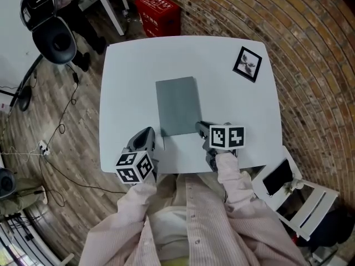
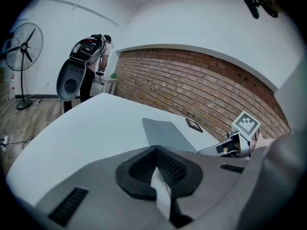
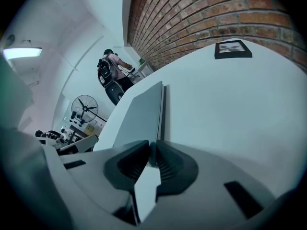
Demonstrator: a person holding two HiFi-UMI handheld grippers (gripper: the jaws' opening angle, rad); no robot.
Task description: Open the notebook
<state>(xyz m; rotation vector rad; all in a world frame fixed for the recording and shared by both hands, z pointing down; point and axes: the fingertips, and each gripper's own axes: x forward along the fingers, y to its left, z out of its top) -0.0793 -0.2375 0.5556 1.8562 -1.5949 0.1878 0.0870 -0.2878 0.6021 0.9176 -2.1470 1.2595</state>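
Observation:
A closed grey notebook (image 1: 178,105) lies flat in the middle of the white table (image 1: 127,82). My right gripper (image 1: 201,127) is at its near right corner. In the right gripper view the jaws (image 3: 151,150) are pinched on the thin edge of the cover, and the notebook (image 3: 139,114) stretches away from them. My left gripper (image 1: 148,134) hovers near the table's front edge, left of the notebook's near left corner, apart from it. Its pads (image 2: 156,150) meet at the tip with nothing between them. From there the notebook (image 2: 165,133) and the right gripper (image 2: 237,140) show ahead.
A small black-framed picture (image 1: 247,64) lies at the table's far right corner. On the floor stand a red crate (image 1: 158,13) beyond the table and a white chair (image 1: 299,198) at the right. A fan (image 2: 21,47) and a person (image 2: 96,56) are far off.

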